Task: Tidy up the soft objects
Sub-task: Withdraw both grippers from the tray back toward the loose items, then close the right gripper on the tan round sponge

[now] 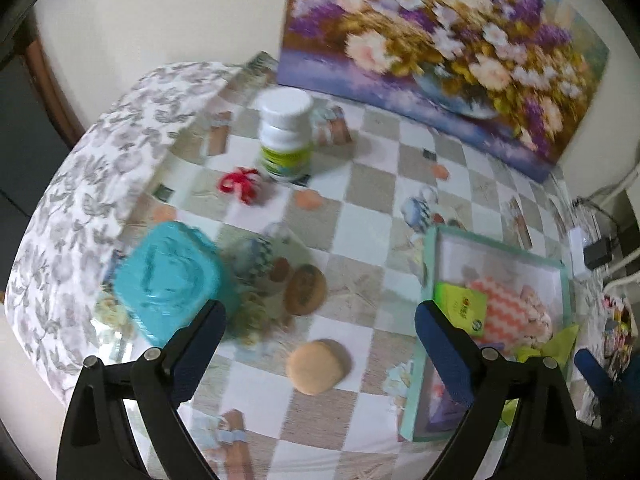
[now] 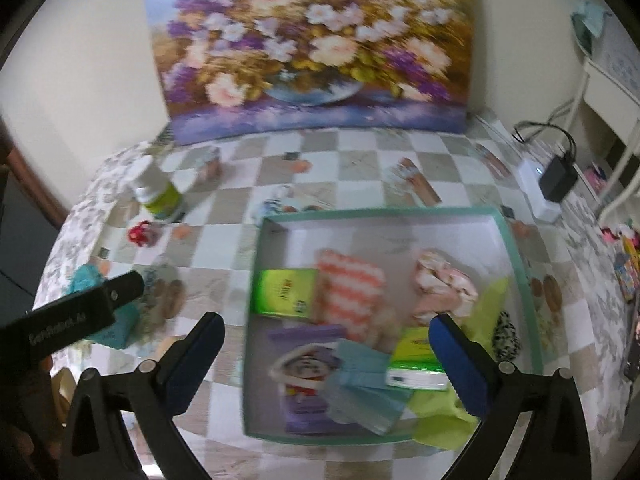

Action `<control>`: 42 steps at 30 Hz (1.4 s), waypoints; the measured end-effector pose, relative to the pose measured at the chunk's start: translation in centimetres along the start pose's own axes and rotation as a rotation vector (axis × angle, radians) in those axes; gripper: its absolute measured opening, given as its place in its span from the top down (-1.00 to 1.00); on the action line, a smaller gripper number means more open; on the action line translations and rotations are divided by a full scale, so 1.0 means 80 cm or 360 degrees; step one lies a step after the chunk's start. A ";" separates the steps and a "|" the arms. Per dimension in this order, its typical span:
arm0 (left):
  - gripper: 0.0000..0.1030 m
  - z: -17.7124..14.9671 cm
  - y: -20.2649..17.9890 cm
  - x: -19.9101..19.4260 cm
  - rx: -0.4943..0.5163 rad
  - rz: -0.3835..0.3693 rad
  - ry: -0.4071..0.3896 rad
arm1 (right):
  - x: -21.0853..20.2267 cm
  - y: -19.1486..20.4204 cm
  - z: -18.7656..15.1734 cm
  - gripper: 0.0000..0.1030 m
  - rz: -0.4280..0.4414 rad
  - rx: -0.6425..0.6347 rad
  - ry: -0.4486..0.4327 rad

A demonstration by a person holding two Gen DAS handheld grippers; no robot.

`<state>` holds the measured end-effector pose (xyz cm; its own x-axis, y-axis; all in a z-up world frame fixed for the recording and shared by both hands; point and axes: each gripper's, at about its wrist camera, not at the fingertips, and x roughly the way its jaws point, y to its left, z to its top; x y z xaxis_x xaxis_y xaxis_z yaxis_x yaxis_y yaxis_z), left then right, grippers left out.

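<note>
A shallow white box with a teal rim lies on the checkered table. It holds an orange chevron cloth, a pink floral cloth, a blue face mask, a lime cloth, a green packet and a purple pouch. My right gripper hangs open above the box, holding nothing. My left gripper is open over the table left of the box. A round tan puff lies on the cloth below its fingers, untouched.
A teal lidded tub, a white bottle with a green label and a red ribbon piece stand left of the box. A flower painting leans on the back wall. A charger and cables sit at right.
</note>
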<state>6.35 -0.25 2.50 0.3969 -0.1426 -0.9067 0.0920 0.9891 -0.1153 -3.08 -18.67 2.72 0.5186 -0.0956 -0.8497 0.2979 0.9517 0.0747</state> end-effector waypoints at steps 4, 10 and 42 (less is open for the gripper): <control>-0.86 0.008 0.038 -0.015 -0.0087 0.0041 -0.0055 | 0.000 0.025 -0.004 -1.00 0.0059 -0.0063 0.0006; -0.85 0.015 0.116 -0.036 -0.0283 0.0143 -0.0145 | 0.009 0.073 -0.013 -1.00 0.0114 -0.0222 0.0048; -0.85 -0.017 0.283 0.044 -0.0823 0.0258 0.0138 | 0.140 0.197 -0.083 -0.71 0.0187 -0.0572 0.0499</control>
<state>8.62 21.71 -3.87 0.2900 -0.0048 -0.9570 -0.4336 0.8908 -0.1359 2.13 -2.83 -9.08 0.2492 0.0584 -0.9667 -0.0723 0.9965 0.0415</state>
